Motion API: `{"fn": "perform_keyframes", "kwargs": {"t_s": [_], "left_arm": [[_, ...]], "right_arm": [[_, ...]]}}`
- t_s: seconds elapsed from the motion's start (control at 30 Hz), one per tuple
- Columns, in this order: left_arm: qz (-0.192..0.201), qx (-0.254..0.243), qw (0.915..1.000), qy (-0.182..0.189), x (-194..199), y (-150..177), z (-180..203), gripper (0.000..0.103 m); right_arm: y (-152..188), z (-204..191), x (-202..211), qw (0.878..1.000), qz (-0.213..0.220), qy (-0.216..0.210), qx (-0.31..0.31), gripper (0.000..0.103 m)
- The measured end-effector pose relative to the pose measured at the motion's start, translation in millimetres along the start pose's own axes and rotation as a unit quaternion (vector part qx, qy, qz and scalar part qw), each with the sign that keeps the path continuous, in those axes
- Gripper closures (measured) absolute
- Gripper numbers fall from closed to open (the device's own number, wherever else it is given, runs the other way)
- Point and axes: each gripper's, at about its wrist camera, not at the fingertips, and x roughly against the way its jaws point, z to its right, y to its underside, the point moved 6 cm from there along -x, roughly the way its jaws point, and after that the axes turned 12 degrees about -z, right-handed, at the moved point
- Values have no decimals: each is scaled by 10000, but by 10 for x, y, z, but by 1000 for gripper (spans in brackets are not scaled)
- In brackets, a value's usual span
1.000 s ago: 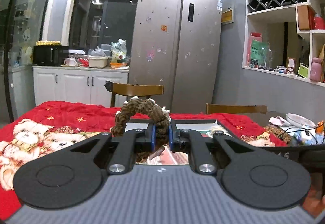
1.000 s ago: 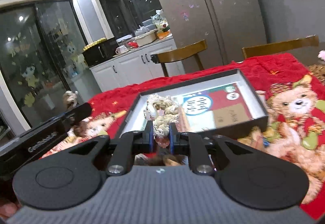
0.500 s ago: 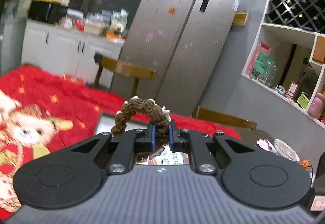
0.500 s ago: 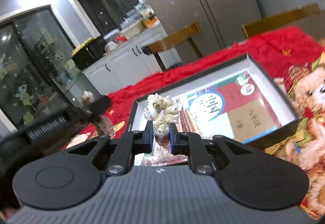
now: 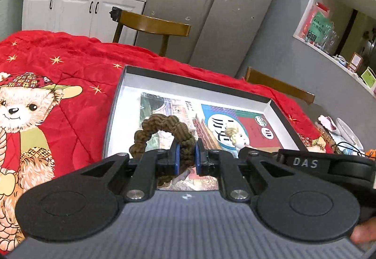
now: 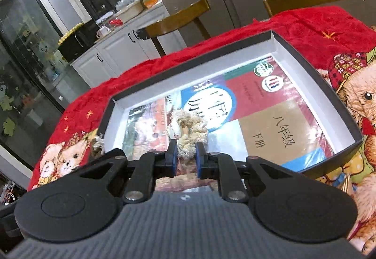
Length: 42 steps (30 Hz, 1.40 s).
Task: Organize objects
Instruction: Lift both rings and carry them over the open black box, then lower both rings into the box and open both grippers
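Observation:
My left gripper (image 5: 186, 155) is shut on a brown braided scrunchie (image 5: 162, 128) and holds it over the near left part of a shallow black box (image 5: 195, 85) with white inner walls. A textbook (image 5: 249, 132) lies flat in the box. My right gripper (image 6: 184, 156) is shut on a cream braided scrunchie with a small white charm (image 6: 188, 128), held over the book (image 6: 258, 115) inside the same box (image 6: 305, 64). The cream scrunchie (image 5: 236, 135) and the right gripper's body show at the right of the left wrist view.
The box rests on a red quilt with bear prints (image 5: 47, 85) covering the table. Two wooden chairs (image 5: 152, 25) stand behind the table, before a fridge (image 5: 211, 0). Dishes and clutter (image 5: 340, 127) sit at the table's far right.
Both grippers tilted down and moved forward over the box, each keeping its scrunchie. The box and book now fill more of both views.

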Motion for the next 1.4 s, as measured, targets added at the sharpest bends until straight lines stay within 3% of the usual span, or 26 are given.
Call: {"fn": "perform_keyframes", "kwargs": {"t_s": [0.3,0.57,1.4], "left_arm": [[46,-239,9996,-149,-42,60,117,88],[-2,-312,9993,-221,-101,130,143,88],[-219,-251,9988,-363,-276,185,76,87]], "right_arm": [[32,-62,-19,9997,-120,-177,115,85],[39,-58,2,9996,-57,106,259,85],[104,-170,-23,9964,-116,382,746,84]]}}
